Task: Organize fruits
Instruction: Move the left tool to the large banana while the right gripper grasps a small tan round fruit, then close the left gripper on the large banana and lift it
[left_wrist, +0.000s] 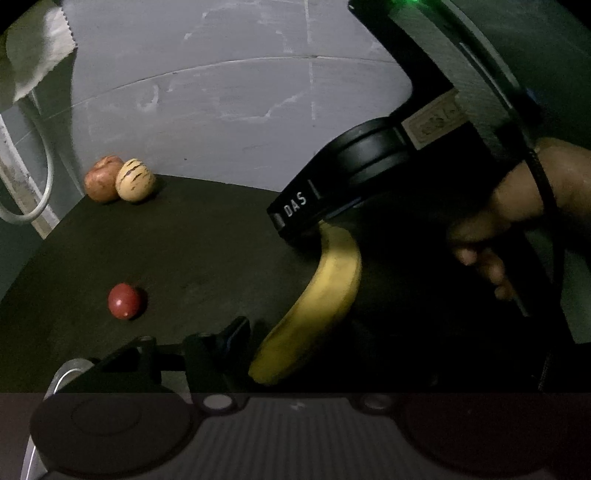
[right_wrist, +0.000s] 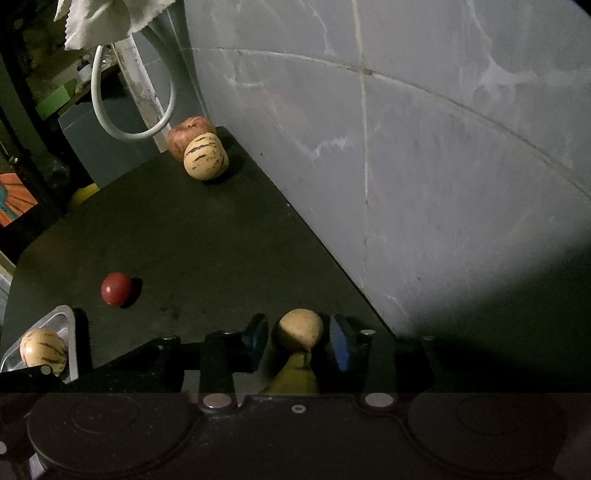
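A yellow banana (left_wrist: 321, 306) lies on the dark table (left_wrist: 192, 236); its stem end shows in the right wrist view (right_wrist: 295, 380). A pale round fruit (right_wrist: 300, 328) sits between the open fingers of my right gripper (right_wrist: 299, 341), untouched. The right gripper's body (left_wrist: 332, 192) hangs over the banana's far end. Only one finger (left_wrist: 232, 332) of my left gripper shows, just left of the banana. A small red fruit (left_wrist: 124, 301) (right_wrist: 116, 288) lies mid-left. An apple (left_wrist: 101, 177) (right_wrist: 186, 134) and a striped melon (left_wrist: 135, 180) (right_wrist: 205, 156) touch at the far corner.
A metal tray (right_wrist: 68, 325) at the table's near left holds another striped melon (right_wrist: 43, 351). A grey tiled wall (right_wrist: 406, 147) borders the table's right and far side. A white cable loop (right_wrist: 110, 122) and cloth (right_wrist: 103, 18) hang beyond the far corner.
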